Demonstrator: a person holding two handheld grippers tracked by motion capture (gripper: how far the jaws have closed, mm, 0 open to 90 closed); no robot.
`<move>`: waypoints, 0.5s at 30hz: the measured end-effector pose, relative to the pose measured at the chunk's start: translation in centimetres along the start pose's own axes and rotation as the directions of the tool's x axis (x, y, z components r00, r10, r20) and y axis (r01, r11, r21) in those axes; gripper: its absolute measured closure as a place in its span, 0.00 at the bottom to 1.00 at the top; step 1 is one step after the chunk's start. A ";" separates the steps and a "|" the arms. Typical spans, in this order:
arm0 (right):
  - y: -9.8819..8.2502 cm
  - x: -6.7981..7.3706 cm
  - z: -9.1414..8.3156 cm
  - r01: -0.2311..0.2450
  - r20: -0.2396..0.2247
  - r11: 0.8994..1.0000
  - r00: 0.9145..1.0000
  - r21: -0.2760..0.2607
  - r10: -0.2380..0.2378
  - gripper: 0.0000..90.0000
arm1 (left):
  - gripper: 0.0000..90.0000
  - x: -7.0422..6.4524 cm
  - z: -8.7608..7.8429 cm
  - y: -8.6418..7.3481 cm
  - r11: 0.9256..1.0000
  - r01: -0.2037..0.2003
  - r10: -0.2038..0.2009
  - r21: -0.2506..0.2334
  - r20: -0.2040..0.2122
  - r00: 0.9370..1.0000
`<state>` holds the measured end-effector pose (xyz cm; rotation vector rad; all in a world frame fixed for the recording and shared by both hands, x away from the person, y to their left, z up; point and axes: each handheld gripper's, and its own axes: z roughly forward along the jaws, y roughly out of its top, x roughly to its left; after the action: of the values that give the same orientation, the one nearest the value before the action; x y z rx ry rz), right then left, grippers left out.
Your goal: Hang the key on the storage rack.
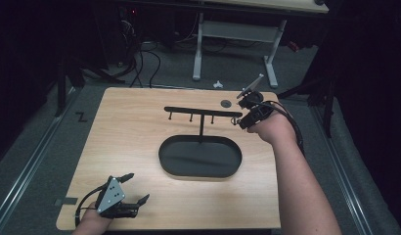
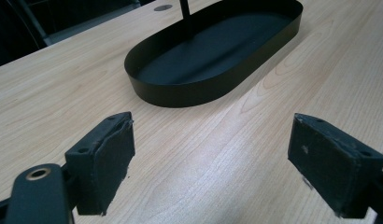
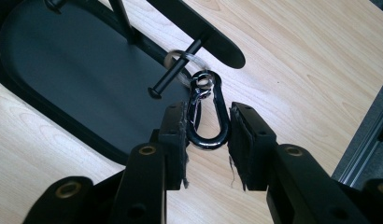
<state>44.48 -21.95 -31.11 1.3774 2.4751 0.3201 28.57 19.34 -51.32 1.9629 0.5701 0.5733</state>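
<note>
A black carabiner (image 3: pixel 206 143) hangs by a clear ring (image 3: pixel 176 58) from the end peg (image 3: pixel 173 74) of a black T-shaped stand (image 1: pixel 203 111). The stand rises from an oval black tray (image 1: pixel 200 157). My right gripper (image 3: pixel 208 133) is shut on the carabiner's sides, holding it out from the peg at an angle. In the high view the right gripper (image 1: pixel 237 119) sits at the right end of the stand's bar. My left gripper (image 1: pixel 138 187) rests open near the table's front left corner, with nothing between its pads (image 2: pixel 108 158), facing the tray (image 2: pixel 203 51).
The light wooden table (image 1: pixel 130 132) has a small dark round inset (image 1: pixel 226 103) behind the stand. Two other pegs (image 1: pixel 191 118) on the bar are bare. A white desk frame (image 1: pixel 233 34) and cables stand on the floor beyond the table.
</note>
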 end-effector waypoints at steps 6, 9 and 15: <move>0.0 0.1 0.3 0.010 -0.002 1.000 1.000 0.011 -0.010 0.75 | 0.17 0.0 0.0 0.0 1.000 0.000 0.000 0.000 0.000 1.000; 0.0 0.1 0.4 0.011 -0.002 1.000 1.000 0.012 -0.011 0.75 | 0.17 0.0 0.0 0.0 1.000 0.000 0.000 0.000 0.001 1.000; -0.1 0.2 0.5 0.004 -0.004 1.000 1.000 0.015 -0.004 0.74 | 0.17 0.0 0.0 0.0 1.000 0.001 -0.001 -0.001 0.002 1.000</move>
<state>44.49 -21.79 -31.64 1.3788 2.4884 0.3041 28.58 19.34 -51.31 1.9624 0.5696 0.5714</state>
